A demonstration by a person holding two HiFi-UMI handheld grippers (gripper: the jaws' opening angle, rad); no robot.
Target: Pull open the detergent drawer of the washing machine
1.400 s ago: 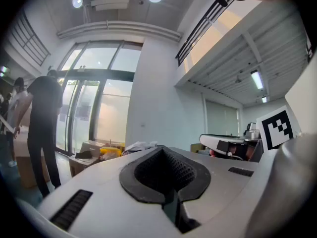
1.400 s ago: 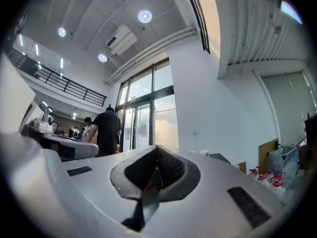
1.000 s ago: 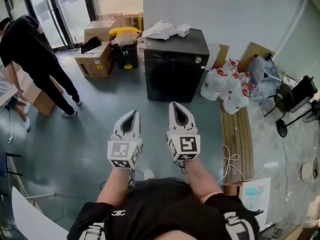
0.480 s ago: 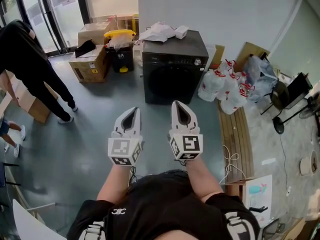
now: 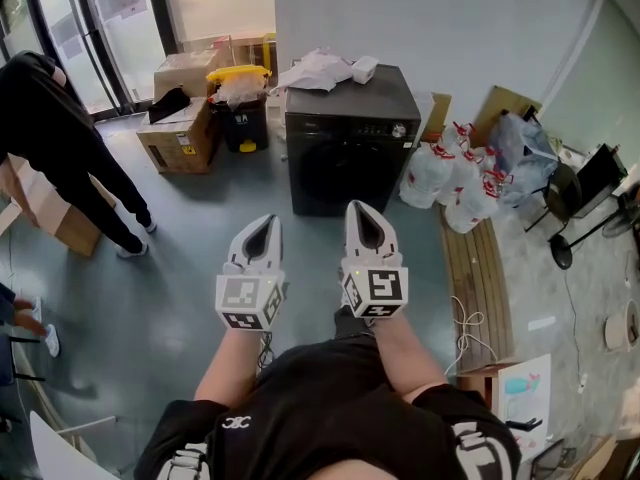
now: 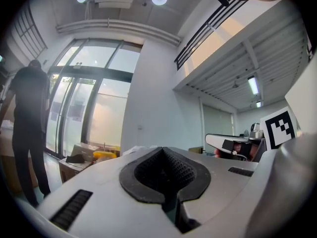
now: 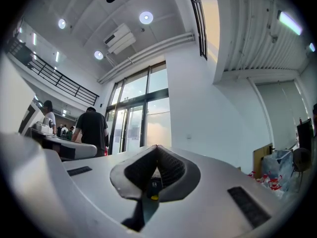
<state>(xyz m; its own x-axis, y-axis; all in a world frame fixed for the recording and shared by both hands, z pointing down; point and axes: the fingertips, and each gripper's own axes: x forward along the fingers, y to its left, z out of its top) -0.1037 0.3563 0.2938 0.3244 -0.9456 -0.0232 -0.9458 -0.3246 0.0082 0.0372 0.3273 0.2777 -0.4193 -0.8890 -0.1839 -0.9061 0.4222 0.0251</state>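
Observation:
A black front-loading washing machine (image 5: 350,143) stands against the white wall, with its control panel (image 5: 350,128) along the top of the front; the drawer front is too small to make out. White cloths (image 5: 322,68) lie on its lid. My left gripper (image 5: 261,224) and right gripper (image 5: 362,211) are held side by side in front of me, both shut and empty, pointing toward the machine and well short of it. In the left gripper view the left gripper (image 6: 162,150) has its jaws together, and so does the right gripper (image 7: 157,148) in its own view.
A person in black (image 5: 55,143) bends over at the left beside cardboard boxes (image 5: 178,128) and a yellow-lidded bin (image 5: 240,98). White bags (image 5: 450,178) sit right of the machine, next to a wooden bench (image 5: 478,268). A black chair (image 5: 590,188) stands far right.
The washing machine has come a little nearer in the head view as I step toward it. Both grippers keep their pose in front of me. The person at the left has shifted leftward.

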